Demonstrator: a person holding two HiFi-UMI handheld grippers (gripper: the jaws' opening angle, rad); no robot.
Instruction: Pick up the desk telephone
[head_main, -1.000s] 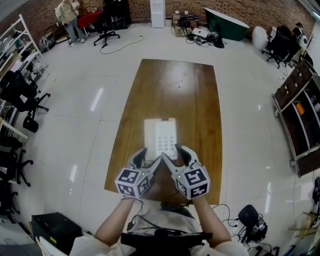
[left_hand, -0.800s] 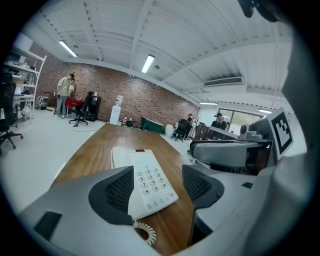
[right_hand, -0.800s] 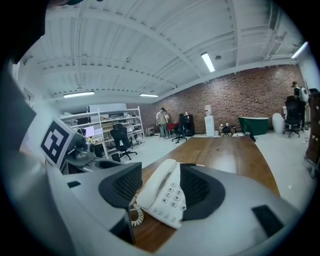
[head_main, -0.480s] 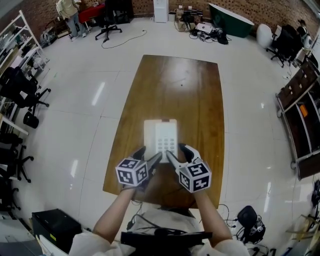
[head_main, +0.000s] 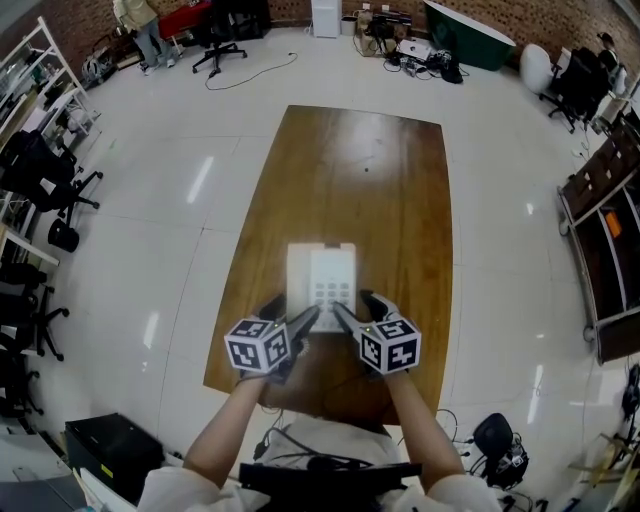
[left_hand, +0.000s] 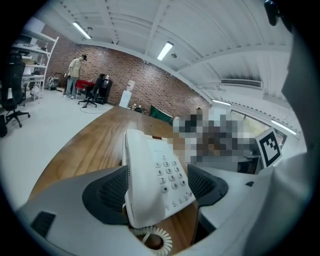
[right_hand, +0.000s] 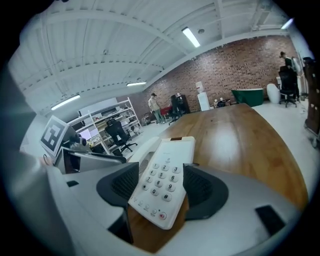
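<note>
The left claw stood with its jaws apart, straddling the near left corner of the desk telephone. The handset edge sat close against the left pad, with a clear gap to the other. The right claw was likewise spread, unclamped, around the near right corner, the keypad between its pads. The likely trouble was that each claw reached only a near corner, so once closed and raised, the telephone could pivot and droop at its far end, or slide out of smooth pads. The left claw might also pinch just the handset and lift it off its cradle. The coiled cord lay just below the left jaws and could snag or get trapped. Seen from the head view, the telephone lay flat on the wooden surface, toward its near end, with both claws meeting its near edge side by side.
</note>
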